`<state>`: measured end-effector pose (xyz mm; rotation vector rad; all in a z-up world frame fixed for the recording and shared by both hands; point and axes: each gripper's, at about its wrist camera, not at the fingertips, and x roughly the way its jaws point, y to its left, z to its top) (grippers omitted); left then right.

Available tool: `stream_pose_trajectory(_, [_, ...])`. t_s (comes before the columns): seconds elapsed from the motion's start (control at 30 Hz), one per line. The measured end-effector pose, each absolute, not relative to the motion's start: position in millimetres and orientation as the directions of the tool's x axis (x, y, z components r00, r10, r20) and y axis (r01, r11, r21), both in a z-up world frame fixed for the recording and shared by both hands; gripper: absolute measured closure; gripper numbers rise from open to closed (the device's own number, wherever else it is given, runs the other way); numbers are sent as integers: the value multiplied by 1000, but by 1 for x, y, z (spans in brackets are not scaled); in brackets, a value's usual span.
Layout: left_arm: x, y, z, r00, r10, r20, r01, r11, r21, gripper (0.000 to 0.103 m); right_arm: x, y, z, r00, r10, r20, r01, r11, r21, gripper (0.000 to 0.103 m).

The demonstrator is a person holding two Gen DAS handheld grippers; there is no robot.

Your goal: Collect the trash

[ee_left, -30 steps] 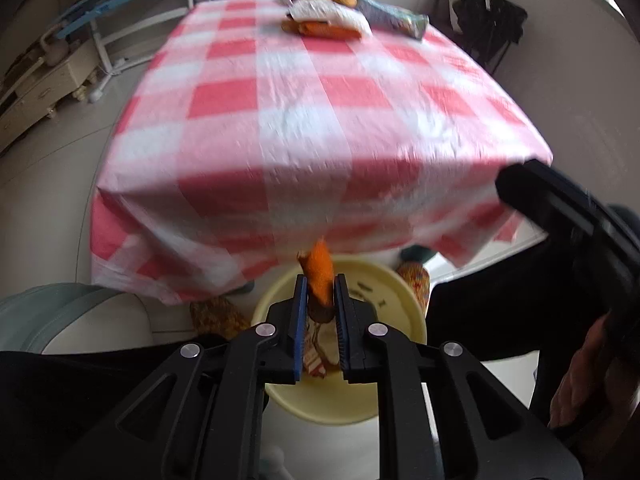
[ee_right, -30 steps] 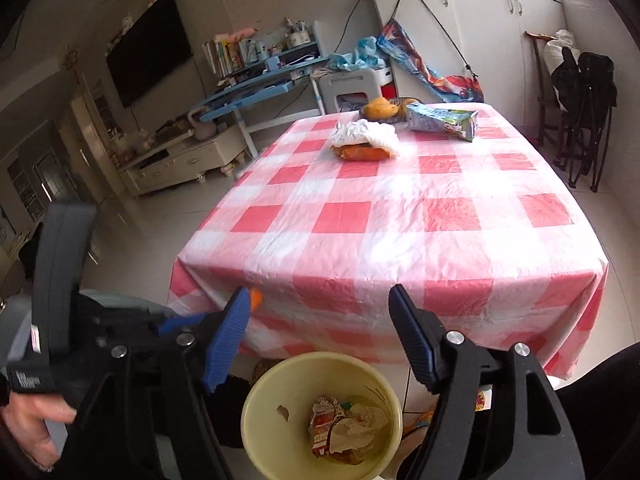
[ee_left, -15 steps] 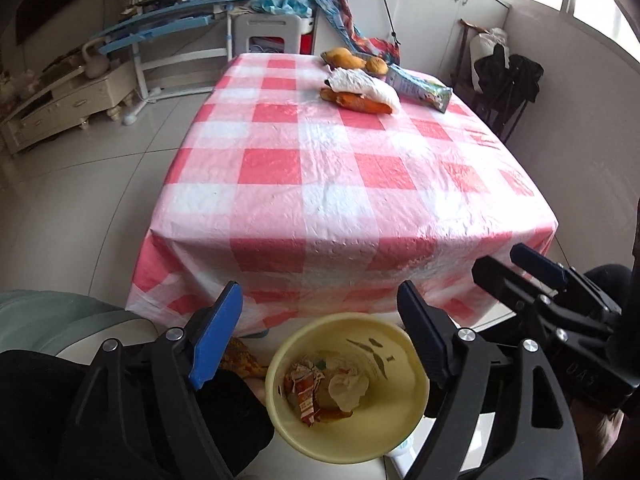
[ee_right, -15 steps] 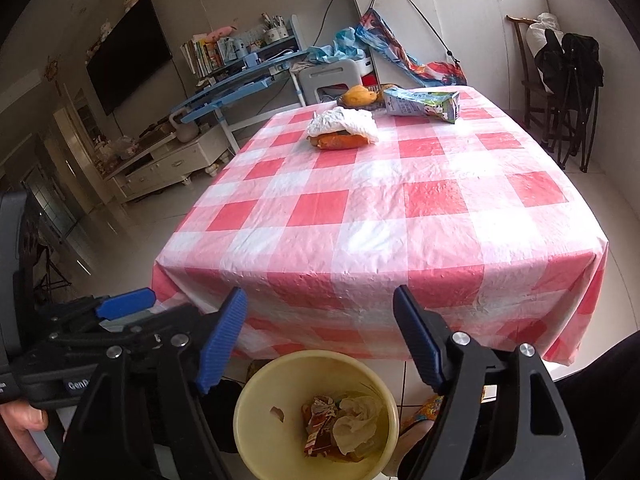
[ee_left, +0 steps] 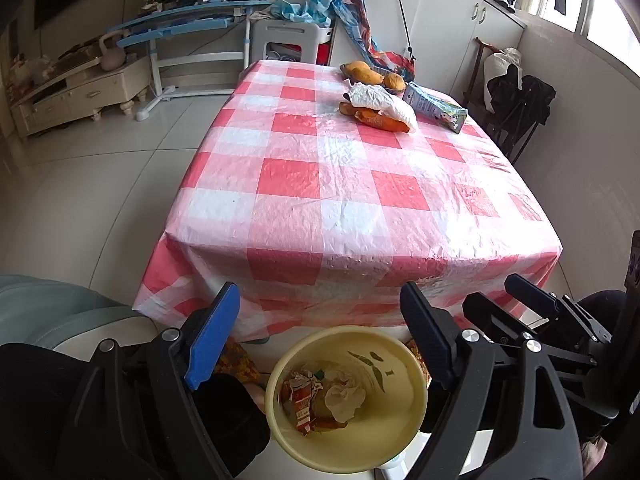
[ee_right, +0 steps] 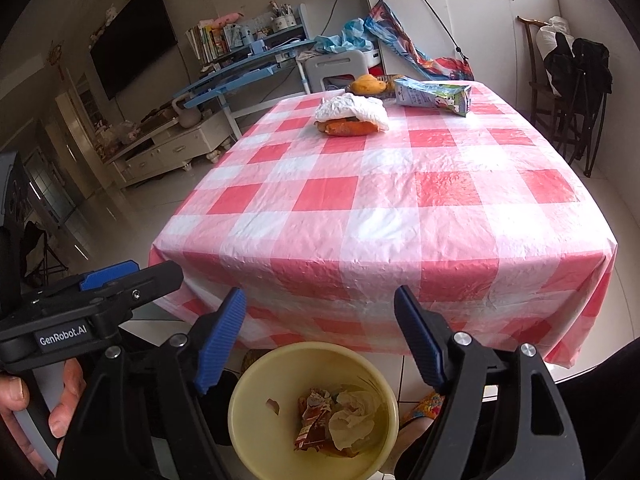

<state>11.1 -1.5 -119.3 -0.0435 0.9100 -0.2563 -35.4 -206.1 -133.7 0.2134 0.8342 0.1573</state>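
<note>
A yellow bin (ee_left: 394,420) (ee_right: 256,420) stands on the floor at the table's near edge, holding a red wrapper (ee_left: 302,396) (ee_right: 312,420) and crumpled white tissue (ee_left: 345,400) (ee_right: 352,416). My left gripper (ee_left: 318,292) hangs open above the bin with nothing between its fingers. My right gripper (ee_right: 320,295) is also open and empty over the bin, to the left one's right. At the far end of the red-checked table (ee_left: 288,176) (ee_right: 328,192) lie a crumpled white paper (ee_left: 380,100) (ee_right: 352,107) over orange peel (ee_left: 380,121) (ee_right: 348,128), and a drink carton (ee_left: 436,108) (ee_right: 432,94).
Orange fruit (ee_left: 364,72) (ee_right: 368,84) sits behind the paper. A chair draped in dark clothes (ee_left: 516,98) stands right of the table, a blue desk (ee_left: 192,20) beyond it, a grey-green seat (ee_left: 48,312) at the near left. A hand (ee_right: 16,400) holds the left gripper.
The left gripper was shut on an orange scrap over the bin; its jaws have opened wide and the scrap is gone from them. It also lifted and tilted up. The right gripper stayed put.
</note>
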Motion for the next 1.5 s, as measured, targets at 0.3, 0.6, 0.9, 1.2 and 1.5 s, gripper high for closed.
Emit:
stream_pose_trajectory(0.3, [13,1,-117,597,-235,-767,188,971,-151,24,-35,-206,-134,665,219,-714,-53,968,247,29])
stream_pose_trajectory(0.6, [12,2,-117,600,-234,-765,186,971,-151,24,-35,-206,-134,665,218,-714,-52,968,247,29])
stream_pose_trajectory(0.9, [12,2,-117,600,-234,-765,186,971,-151,24,-35,-206,-134,665,219,-715,-52,967,248,29])
stream_pose_trajectory(1.2, [14,3,-112,613,-226,-757,177,973,-147,22,-35,-206,-135,665,218,-715,-52,968,247,29])
stream_pose_trajectory(1.5, [14,3,-112,620,-226,-751,174,973,-150,22,-35,-206,-135,666,218,-714,-51,968,247,29])
